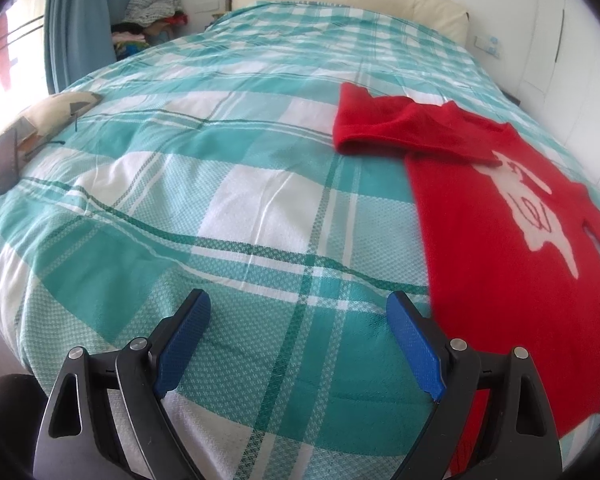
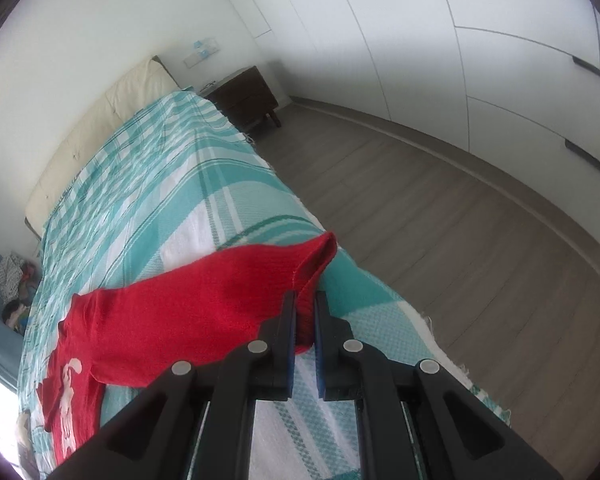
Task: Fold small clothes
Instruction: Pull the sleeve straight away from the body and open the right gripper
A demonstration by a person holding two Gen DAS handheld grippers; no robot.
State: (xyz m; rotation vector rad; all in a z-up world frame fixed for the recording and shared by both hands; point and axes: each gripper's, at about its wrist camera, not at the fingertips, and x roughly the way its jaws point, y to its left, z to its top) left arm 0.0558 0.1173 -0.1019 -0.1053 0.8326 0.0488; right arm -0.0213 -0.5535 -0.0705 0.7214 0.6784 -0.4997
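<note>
One small red sweater (image 1: 496,216) lay on the bed (image 1: 228,184), spread across the teal-and-white checked cover toward the 3 o'clock side of the left wrist view, its white motif (image 1: 528,204) facing up. One sleeve (image 1: 384,128) was already laid across the chest near 1 o'clock, which read as the first fold done.

The right gripper (image 2: 305,300) had its fingers pressed together on the cuff end of the other sleeve (image 2: 220,300), the red knit pinched between the pads and lifted clear of the cover. In the right wrist view that sleeve stretched away toward 9 o'clock, back to the body of the garment. Holding it by the very end probably kept the sleeve straight, so that it could be carried over the chest without bunching.

The left gripper (image 1: 298,308) hovered over bare cover at 6 o'clock in its own view, fingers spread wide and holding nothing, just beside the sweater's hem edge. It seemed to be waiting there to pin or take the hem.

A cushion (image 1: 32,140) sat at the bed's edge near 9 o'clock, well apart from the work. A dark nightstand (image 2: 244,94) stood beyond the bed at 12 o'clock in the right wrist view.
</note>
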